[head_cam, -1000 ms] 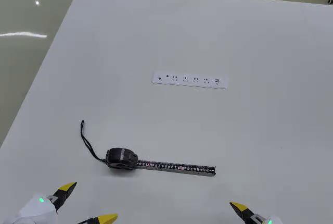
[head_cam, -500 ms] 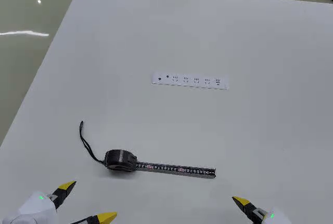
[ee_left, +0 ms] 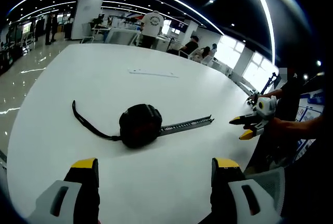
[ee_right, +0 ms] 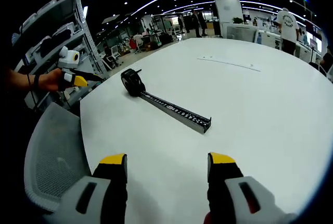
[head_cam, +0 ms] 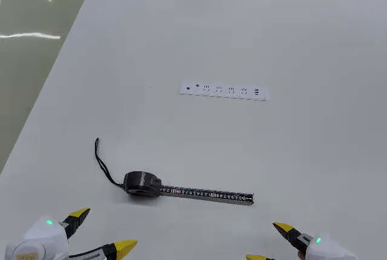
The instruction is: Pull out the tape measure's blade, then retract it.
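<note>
The tape measure is lying on its side near the front edge of the white table, with its blade already drawn out and lying flat on the surface, pointing away from the case toward the person's right. A dark wrist strap is trailing off the opposite side of the case, and a white power strip is sitting well beyond it toward the middle of the table. The left gripper is hovering near the case with its jaws spread wide and holding nothing. The right gripper is hovering just short of the blade's hooked end, its jaws likewise spread and empty. Neither one is touching the tape. Judging by the extended blade, the pull-out appears to be done and the retraction is now coming up. The next move is probably calling for the left gripper to close on the case and steady it, while the right one takes the blade near its tip and guides it back in, or works whatever lock is holding it. The lock itself is too small to make out.
</note>
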